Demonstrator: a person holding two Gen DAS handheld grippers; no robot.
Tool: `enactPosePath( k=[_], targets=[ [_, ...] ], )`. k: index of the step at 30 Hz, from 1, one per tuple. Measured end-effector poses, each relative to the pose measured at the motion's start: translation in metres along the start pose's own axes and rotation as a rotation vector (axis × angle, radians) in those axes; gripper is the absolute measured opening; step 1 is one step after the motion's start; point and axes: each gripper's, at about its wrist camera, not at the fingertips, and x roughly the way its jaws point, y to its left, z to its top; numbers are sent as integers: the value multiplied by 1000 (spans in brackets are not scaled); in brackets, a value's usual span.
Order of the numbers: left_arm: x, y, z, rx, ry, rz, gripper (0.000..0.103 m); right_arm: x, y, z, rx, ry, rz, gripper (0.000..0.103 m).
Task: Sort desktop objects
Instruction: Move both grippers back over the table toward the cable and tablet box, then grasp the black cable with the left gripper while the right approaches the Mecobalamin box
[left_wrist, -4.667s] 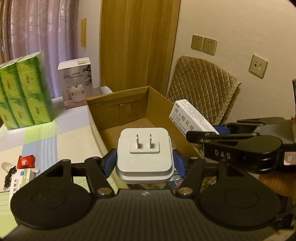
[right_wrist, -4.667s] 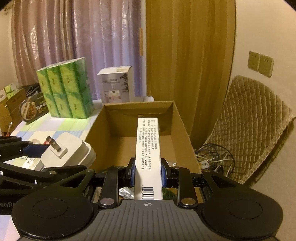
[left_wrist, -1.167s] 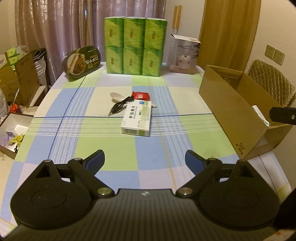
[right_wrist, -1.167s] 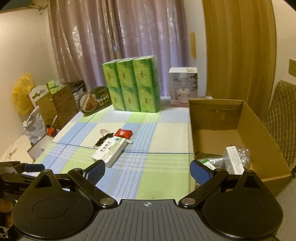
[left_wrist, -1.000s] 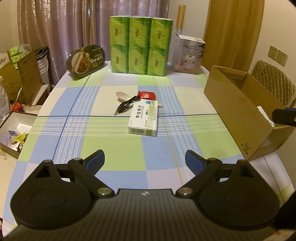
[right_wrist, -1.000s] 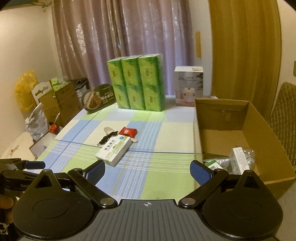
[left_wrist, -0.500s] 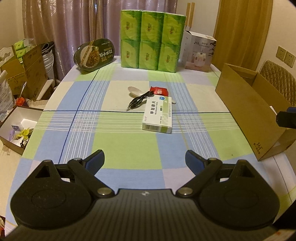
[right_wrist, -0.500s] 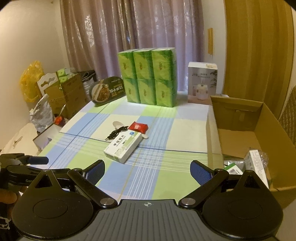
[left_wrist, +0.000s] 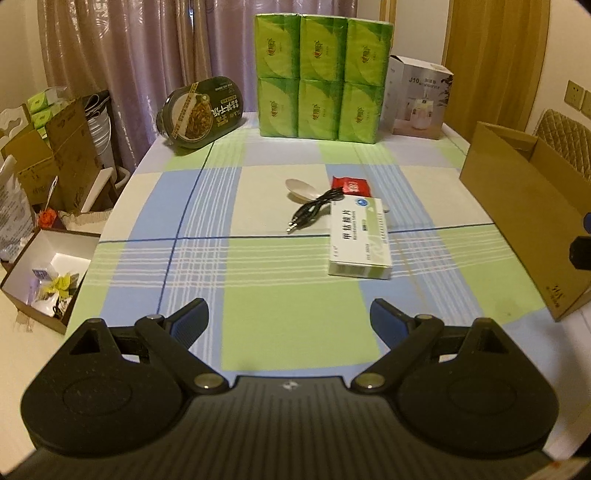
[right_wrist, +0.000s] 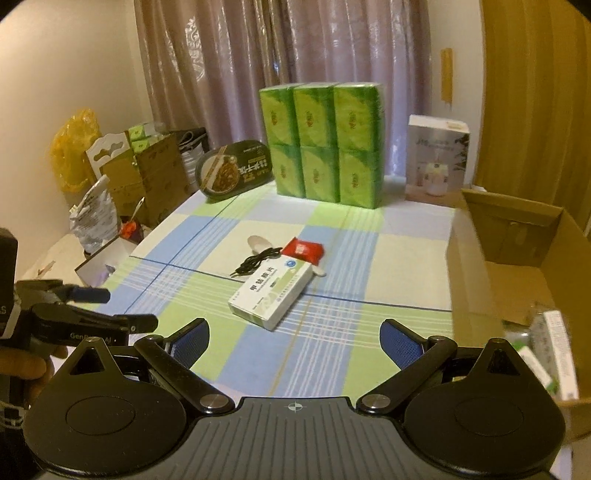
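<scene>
- While the left wrist view shows only the outer wall of the cardboard box (left_wrist: 517, 221) at the worktop's right edge, the right wrist view looks into it, where a white carton (right_wrist: 559, 354) and other packets lie on the floor of the box.
- Seen only from the right wrist, the left gripper (right_wrist: 107, 306) reaches in from the left edge, a hand (right_wrist: 26, 365) behind it.
- Both pairs of fingers stand wide apart and hold nothing: the left gripper (left_wrist: 288, 317) and the right gripper (right_wrist: 293, 338) hover above the checked worktop (left_wrist: 258, 314), short of the objects.
- At mid-worktop a white-and-green medicine box (left_wrist: 360, 236) lies flat; just behind it sit a red packet (left_wrist: 351, 185), a black cable (left_wrist: 314, 208) and a pale spoon (left_wrist: 300, 189), the cable crossing the spoon.
- Along the far edge stand a block of green tissue packs (left_wrist: 319, 72), a tilted dark noodle bowl (left_wrist: 201, 110) and a white appliance box (left_wrist: 419, 99).
- Part of the spoon's handle is hidden under the medicine box, and the packets in the cardboard box are blurred and cut off by the box wall.
- At the left view's right edge, a dark shape is too cropped to identify.
</scene>
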Motion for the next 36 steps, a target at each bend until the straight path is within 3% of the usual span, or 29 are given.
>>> enactPosePath(
  k=[20,30,36],
  targets=[
    [98,50,36,32,19,-41,92,143,14,4,145,109,-6,97],
    [129,58,51,85,29,-66,92,197,21,8,184,113,-24,97],
    [139,69,55,48,25,-57,92,220,27,9,170,121,-40,96]
  ],
)
